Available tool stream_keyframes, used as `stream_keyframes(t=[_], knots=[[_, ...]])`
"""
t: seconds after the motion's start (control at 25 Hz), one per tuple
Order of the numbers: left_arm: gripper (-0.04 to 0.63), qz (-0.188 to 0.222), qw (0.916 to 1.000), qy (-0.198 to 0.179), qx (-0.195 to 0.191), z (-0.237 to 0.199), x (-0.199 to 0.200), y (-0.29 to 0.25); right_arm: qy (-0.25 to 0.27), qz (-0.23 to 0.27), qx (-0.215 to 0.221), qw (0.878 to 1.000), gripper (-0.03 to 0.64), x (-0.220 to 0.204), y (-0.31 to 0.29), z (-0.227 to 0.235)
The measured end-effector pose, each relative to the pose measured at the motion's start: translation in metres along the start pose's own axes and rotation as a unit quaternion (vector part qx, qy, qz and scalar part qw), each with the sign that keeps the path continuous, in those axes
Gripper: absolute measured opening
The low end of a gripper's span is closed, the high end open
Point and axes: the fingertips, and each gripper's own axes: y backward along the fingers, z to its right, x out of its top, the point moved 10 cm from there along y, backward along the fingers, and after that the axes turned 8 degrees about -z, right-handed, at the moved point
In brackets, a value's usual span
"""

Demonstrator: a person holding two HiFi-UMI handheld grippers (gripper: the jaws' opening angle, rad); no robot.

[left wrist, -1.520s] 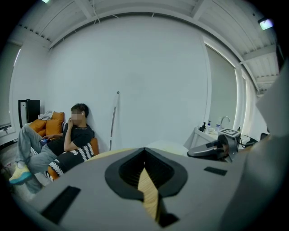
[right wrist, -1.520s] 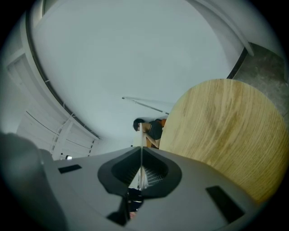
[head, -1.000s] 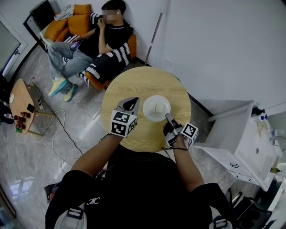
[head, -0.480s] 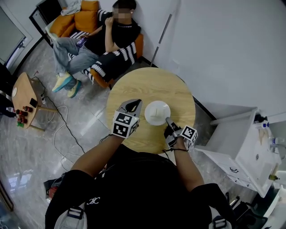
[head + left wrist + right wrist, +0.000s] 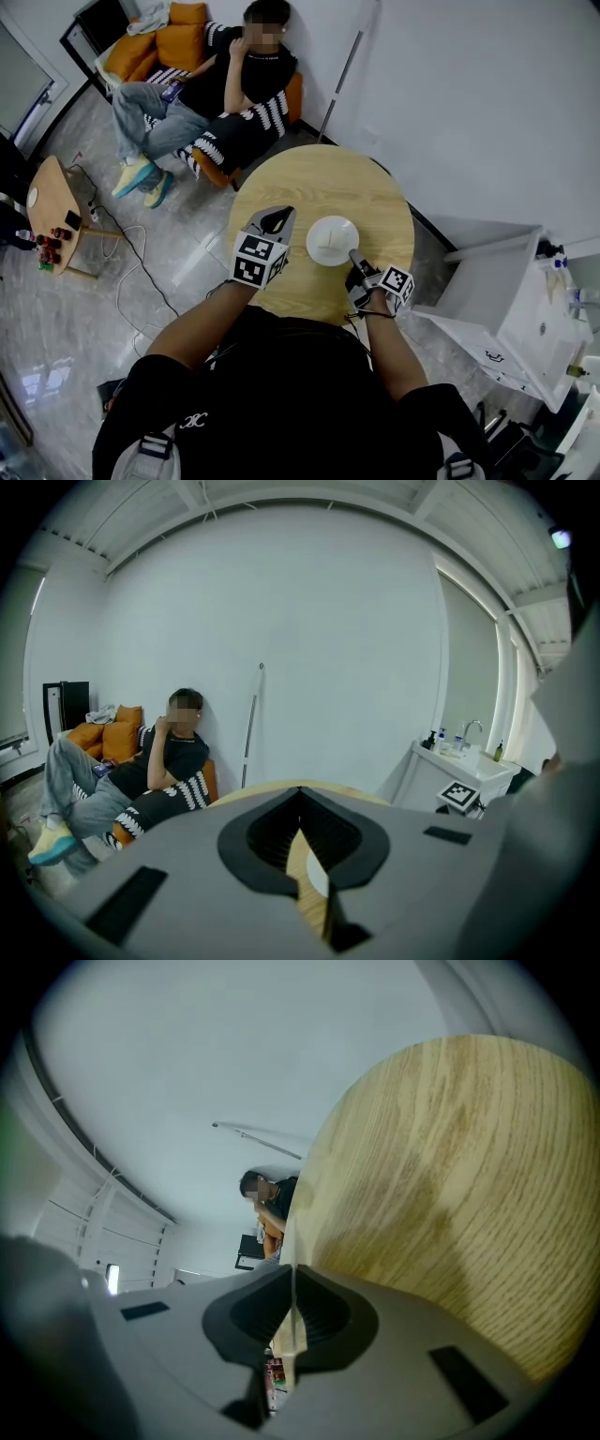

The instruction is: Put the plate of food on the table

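My remote view: the far half of the round table [image 5: 319, 183] lies open; the white plate [image 5: 331, 240] fills the near middle, the wall [image 5: 469, 94] close behind.

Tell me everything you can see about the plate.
The plate is small, round and white, ceramic by its look, with something pale on it that is too faint to name. It lies level over the near half of the round wooden table; whether it rests on the wood cannot be told. The right gripper has its fingers shut on the near-right rim. The left gripper is to the plate's left, apart from it.
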Motion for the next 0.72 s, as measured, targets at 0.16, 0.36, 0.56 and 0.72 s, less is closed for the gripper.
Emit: stream_keyframes(t=[0.16, 0.36, 0.56, 0.72], knots=[[0.008, -0.007, 1.0, -0.001, -0.006, -0.003, -0.001, 0.0, -0.008, 0.002, -0.008, 1.0, 0.02, -0.003, -0.003, 0.007], [0.008, -0.008, 0.9999, -0.002, -0.011, -0.003, -0.001, -0.003, -0.014, 0.003, -0.015, 1.0, 0.02, -0.002, -0.004, 0.013], [0.008, -0.008, 0.9998, -0.004, -0.018, -0.002, 0.001, -0.003, -0.023, 0.007, -0.034, 0.999, 0.018, -0.004, -0.004, 0.017], [0.008, -0.012, 0.9997, -0.007, -0.021, -0.004, -0.001, -0.004, -0.027, 0.009, -0.056, 0.998, 0.018, -0.004, -0.006, 0.019]])
